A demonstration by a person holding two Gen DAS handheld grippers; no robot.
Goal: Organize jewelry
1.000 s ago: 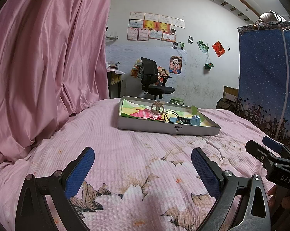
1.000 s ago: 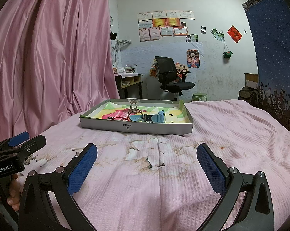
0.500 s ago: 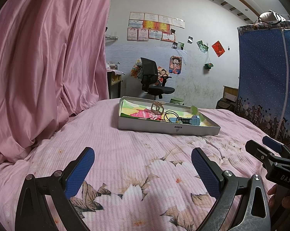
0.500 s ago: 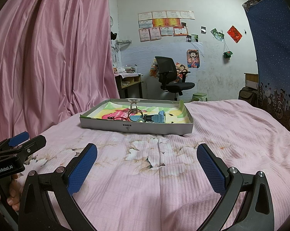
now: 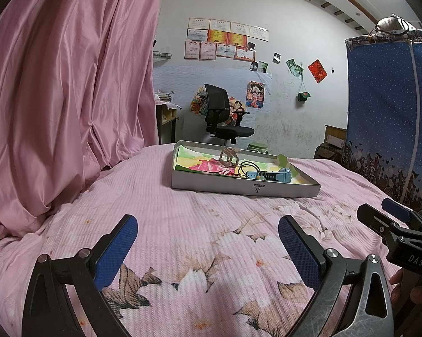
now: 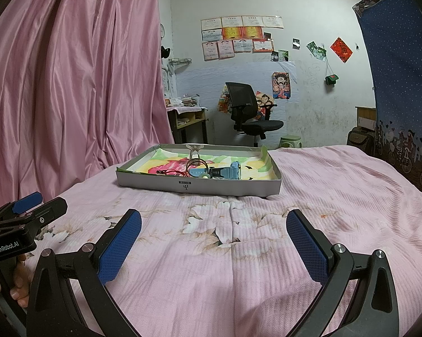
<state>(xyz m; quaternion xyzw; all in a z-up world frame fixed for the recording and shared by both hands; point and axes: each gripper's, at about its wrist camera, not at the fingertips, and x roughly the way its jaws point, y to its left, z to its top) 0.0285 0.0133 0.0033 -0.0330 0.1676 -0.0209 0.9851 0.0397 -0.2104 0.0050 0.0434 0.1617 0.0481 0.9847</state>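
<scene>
left tongs [image 5: 208, 241] wide, empty | right tongs [image 6: 213, 233] wide, empty | jewelry tangled in tray [image 6: 225, 189] on bed [image 6: 239, 252], well ahead | risk: cord [image 5: 247, 167] snags watch [image 6: 227, 170], drags both; light tray slides on soft cover

A pink ribbed bedspread printed with pale flowers [image 5: 183, 224] is covering the bed. A glossy pink satin curtain [image 5: 65, 90] is hanging along its left edge. Beyond the far edge, a black mesh office chair [image 6: 247, 109] is standing before a white wall carrying rows of framed certificates [image 6: 239, 38]. A dotted blue fabric wardrobe [image 5: 387, 118] is standing at the right edge.
</scene>
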